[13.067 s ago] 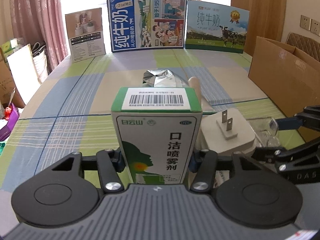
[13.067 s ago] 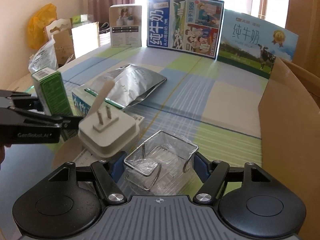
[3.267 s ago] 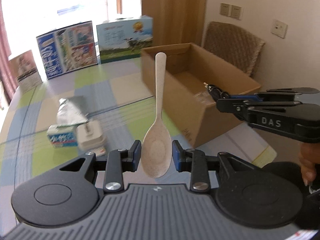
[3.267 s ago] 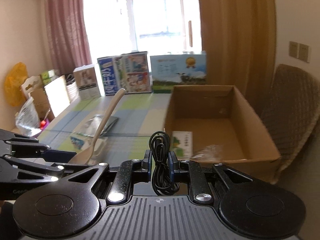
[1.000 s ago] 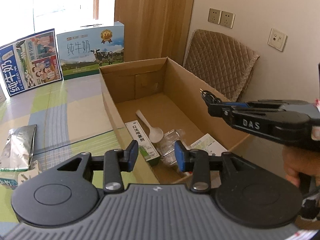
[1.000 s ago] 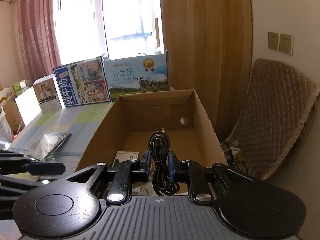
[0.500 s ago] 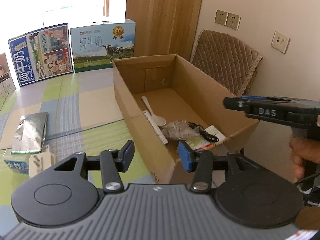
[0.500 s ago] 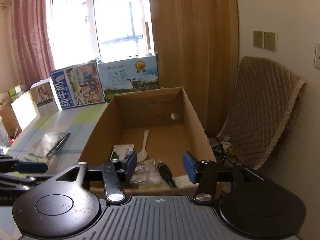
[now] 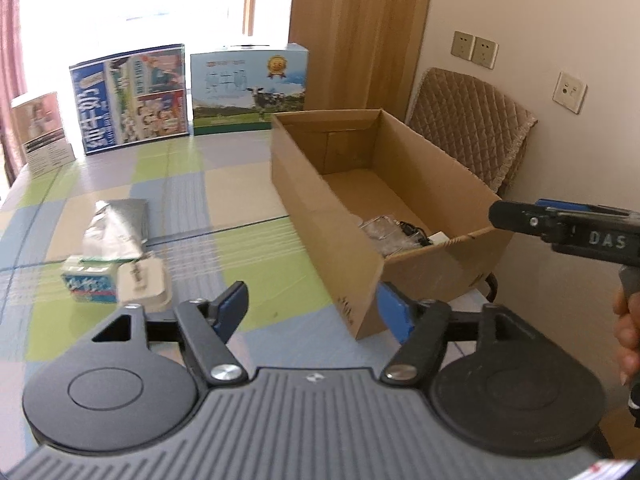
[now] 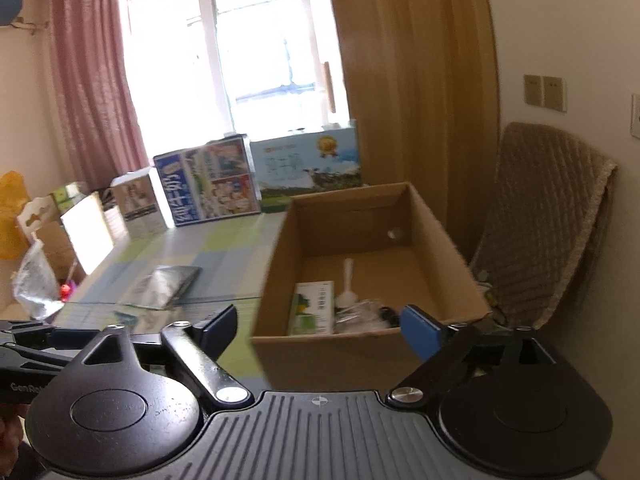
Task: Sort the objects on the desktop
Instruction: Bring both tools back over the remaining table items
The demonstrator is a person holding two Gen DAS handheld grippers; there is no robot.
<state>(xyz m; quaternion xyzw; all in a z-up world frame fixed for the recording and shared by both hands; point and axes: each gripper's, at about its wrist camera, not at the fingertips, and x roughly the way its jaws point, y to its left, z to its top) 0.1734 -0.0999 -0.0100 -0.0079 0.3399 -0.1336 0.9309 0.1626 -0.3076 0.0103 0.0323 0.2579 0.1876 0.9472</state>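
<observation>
An open cardboard box (image 9: 420,184) (image 10: 280,256) stands at the table's right end. In it lie a green-and-white spray carton (image 10: 314,306), a white spoon (image 10: 347,286), a clear wire-framed holder (image 9: 380,230) and a black cable (image 9: 412,230). On the table remain a white plug adapter (image 9: 142,284), a small blue-and-white box (image 9: 90,282) and a silver foil pouch (image 9: 116,228). My left gripper (image 9: 312,304) is open and empty, before the box's near corner. My right gripper (image 10: 320,322) is open and empty, back from the box's near end; it shows in the left wrist view (image 9: 560,224).
Two milk cartons (image 9: 132,96) (image 9: 248,84) and a small display card (image 9: 40,134) stand along the table's far edge. A padded chair (image 9: 468,132) stands behind the box by the wall. Bags and cartons (image 10: 36,248) sit left of the table.
Both grippers have pulled back from the box and opened wider. The left wrist view has swung left toward the table. The cable, dropped half a second ago, lies in the box.
</observation>
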